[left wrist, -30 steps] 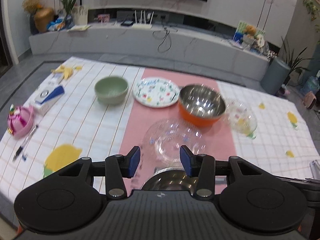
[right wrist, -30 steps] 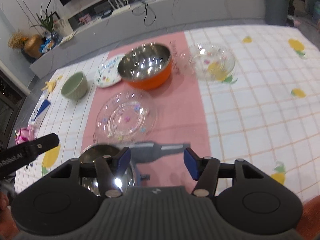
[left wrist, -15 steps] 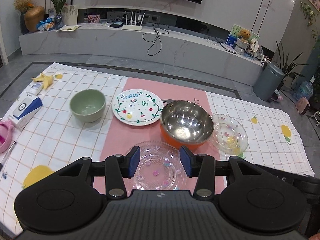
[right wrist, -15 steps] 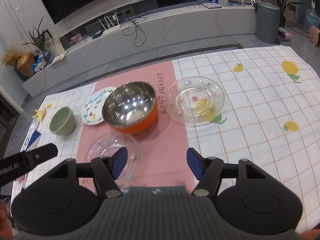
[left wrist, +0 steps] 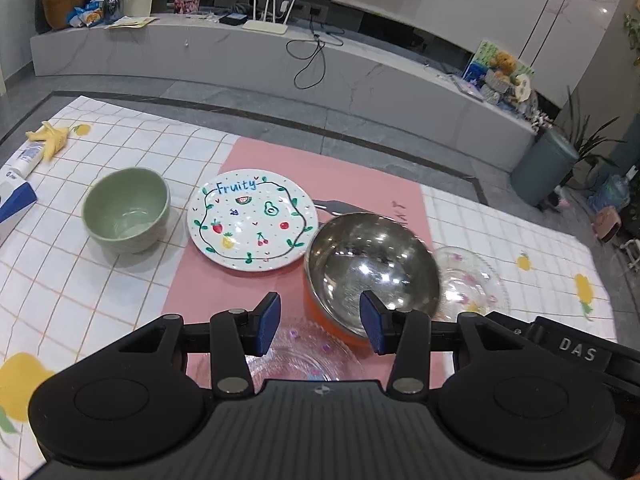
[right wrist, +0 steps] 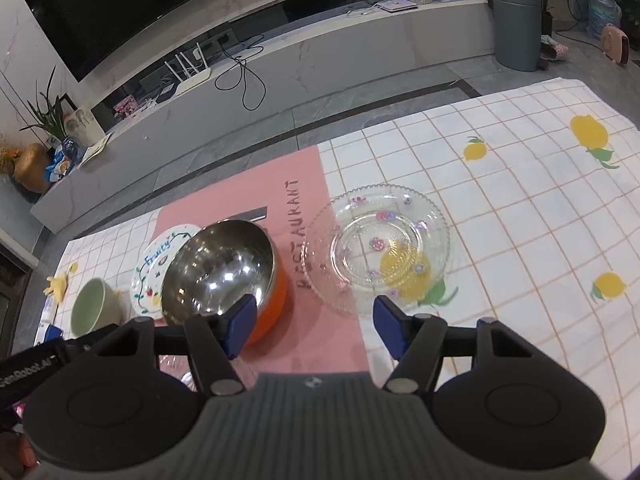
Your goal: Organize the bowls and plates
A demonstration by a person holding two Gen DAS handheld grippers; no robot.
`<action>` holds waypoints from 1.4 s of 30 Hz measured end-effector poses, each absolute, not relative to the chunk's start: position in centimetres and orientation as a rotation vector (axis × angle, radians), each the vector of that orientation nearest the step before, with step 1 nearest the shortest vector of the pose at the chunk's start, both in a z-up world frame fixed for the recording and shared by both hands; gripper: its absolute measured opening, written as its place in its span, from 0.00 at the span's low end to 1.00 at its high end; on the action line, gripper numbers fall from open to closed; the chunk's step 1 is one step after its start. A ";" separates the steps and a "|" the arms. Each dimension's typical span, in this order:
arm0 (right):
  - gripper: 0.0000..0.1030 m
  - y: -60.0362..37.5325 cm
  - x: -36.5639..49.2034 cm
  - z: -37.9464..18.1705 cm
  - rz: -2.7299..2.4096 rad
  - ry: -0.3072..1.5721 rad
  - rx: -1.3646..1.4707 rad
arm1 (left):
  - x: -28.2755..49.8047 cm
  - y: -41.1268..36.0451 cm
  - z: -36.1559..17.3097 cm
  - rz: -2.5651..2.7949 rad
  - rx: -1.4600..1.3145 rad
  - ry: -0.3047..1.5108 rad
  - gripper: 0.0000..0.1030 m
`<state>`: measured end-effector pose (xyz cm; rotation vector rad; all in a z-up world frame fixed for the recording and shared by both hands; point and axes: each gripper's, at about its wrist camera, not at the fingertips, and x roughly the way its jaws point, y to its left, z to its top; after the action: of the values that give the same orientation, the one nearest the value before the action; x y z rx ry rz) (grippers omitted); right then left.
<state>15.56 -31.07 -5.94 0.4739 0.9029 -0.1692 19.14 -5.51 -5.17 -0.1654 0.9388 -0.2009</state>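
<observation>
A shiny steel bowl [left wrist: 370,268] with an orange shell is seen just ahead of both tongs, left [left wrist: 319,323] and right [right wrist: 316,327], each spread wide and empty. A ribbed glass plate [right wrist: 376,248] lies ahead of the right tongs; a glossy fruit-painted plate [left wrist: 252,224] and matte green bowl [left wrist: 126,210] sit left.
</observation>
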 end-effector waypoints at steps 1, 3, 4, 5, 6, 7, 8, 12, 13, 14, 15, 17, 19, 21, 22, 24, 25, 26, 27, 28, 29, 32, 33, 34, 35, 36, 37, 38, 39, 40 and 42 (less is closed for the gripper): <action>0.62 -31.0 16.0 -6.3 -0.162 0.905 0.478 | 19.6 -5.5 -5.5 -0.193 -0.166 0.939 0.50; 0.58 -30.7 16.8 -7.0 -0.147 0.915 0.476 | 20.5 -5.4 -6.1 -0.181 -0.183 0.945 0.50; 0.58 -30.5 17.2 -7.3 -0.138 0.918 0.472 | 20.9 -5.4 -6.4 -0.180 -0.194 0.943 0.50; 0.57 -30.2 17.5 -7.6 -0.132 0.920 0.469 | 21.2 -5.3 -6.8 -0.182 -0.201 0.940 0.50; 0.55 -30.1 17.8 -7.9 -0.125 0.919 0.472 | 21.6 -5.4 -7.1 -0.180 -0.201 0.946 0.50; 0.53 -30.0 18.1 -8.2 -0.118 0.918 0.481 | 21.9 -5.5 -7.5 -0.175 -0.196 0.954 0.50; 0.53 -29.9 18.5 -8.6 -0.111 0.921 0.491 | 22.2 -5.6 -7.9 -0.170 -0.193 0.958 0.50; 0.52 -29.5 20.0 -9.7 -0.102 0.940 0.521 | 23.1 -6.1 -8.7 -0.157 -0.183 0.962 0.50; 0.52 -29.4 20.3 -9.9 -0.102 0.944 0.522 | 23.3 -6.3 -9.0 -0.166 -0.178 0.963 0.50; 0.52 -29.3 20.6 -10.1 -0.101 0.950 0.521 | 23.4 -6.4 -9.2 -0.177 -0.171 0.967 0.50; 0.50 -29.1 20.9 -10.3 -0.100 0.958 0.520 | 23.6 -6.6 -9.5 -0.184 -0.163 0.970 0.50; 0.48 -28.9 21.2 -10.8 -0.096 0.967 0.519 | 23.8 -6.9 -10.0 -0.171 -0.144 0.981 0.50; 0.42 -28.7 21.2 -11.2 -0.088 0.974 0.518 | 24.0 -6.9 -10.4 -0.164 -0.142 0.990 0.46; 0.38 -28.5 21.3 -11.5 -0.071 0.981 0.519 | 24.2 -6.9 -10.6 -0.166 -0.151 1.000 0.39; 0.33 -28.5 21.3 -11.7 -0.065 0.982 0.519 | 24.2 -6.9 -10.6 -0.165 -0.157 1.001 0.37; 0.25 -28.3 21.3 -11.8 -0.060 0.982 0.514 | 24.2 -6.8 -10.7 -0.165 -0.155 1.003 0.33; 0.23 -28.2 21.3 -11.8 -0.063 0.980 0.509 | 24.2 -6.9 -10.7 -0.164 -0.152 1.004 0.31; 0.23 -28.2 21.2 -11.9 -0.063 0.975 0.507 | 24.3 -6.8 -10.8 -0.164 -0.151 1.005 0.26; 0.23 -28.3 21.2 -11.9 -0.062 0.971 0.510 | 24.4 -6.8 -10.9 -0.166 -0.151 1.008 0.23; 0.23 -28.4 21.2 -12.0 -0.061 0.969 0.516 | 24.4 -6.8 -10.9 -0.174 -0.158 1.010 0.21; 0.23 -28.5 21.2 -12.0 -0.060 0.967 0.520 | 24.4 -6.8 -10.9 -0.183 -0.164 1.012 0.17; 0.22 -28.6 21.2 -12.1 -0.057 0.966 0.526 | 24.4 -7.3 -10.8 -0.188 -0.146 1.012 0.11; 0.22 -28.7 21.2 -12.1 -0.057 0.966 0.528 | 24.4 -7.5 -10.8 -0.184 -0.136 1.010 0.11; 0.22 -28.7 21.2 -12.1 -0.057 0.965 0.528 | 24.3 -7.6 -10.7 -0.183 -0.131 1.007 0.11; 0.22 -28.7 21.2 -12.1 -0.057 0.965 0.527 | 24.3 -7.7 -10.7 -0.185 -0.129 1.005 0.11; 0.22 -28.6 21.2 -12.1 -0.059 0.966 0.526 | 24.3 -7.7 -10.6 -0.189 -0.129 1.004 0.11; 0.21 -28.7 21.1 -12.1 -0.060 0.965 0.526 | 24.3 -7.7 -10.6 -0.191 -0.131 1.004 0.11; 0.21 -28.7 21.1 -12.1 -0.061 0.965 0.528 | 24.2 -7.7 -10.4 -0.195 -0.131 1.000 0.11; 0.20 -28.8 21.0 -12.0 -0.061 0.964 0.531 | 24.2 -7.7 -10.3 -0.199 -0.129 0.995 0.11; 0.20 -28.9 20.9 -11.9 -0.061 0.962 0.533 | 24.1 -7.8 -10.1 -0.203 -0.125 0.990 0.11; 0.20 -29.0 20.8 -11.5 -0.062 0.954 0.534 | 23.9 -7.9 -9.6 -0.209 -0.119 0.982 0.11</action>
<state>20.77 -29.04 -11.49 0.5336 0.9540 -0.0624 23.90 -7.91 -9.59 -0.1194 0.9823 -0.2086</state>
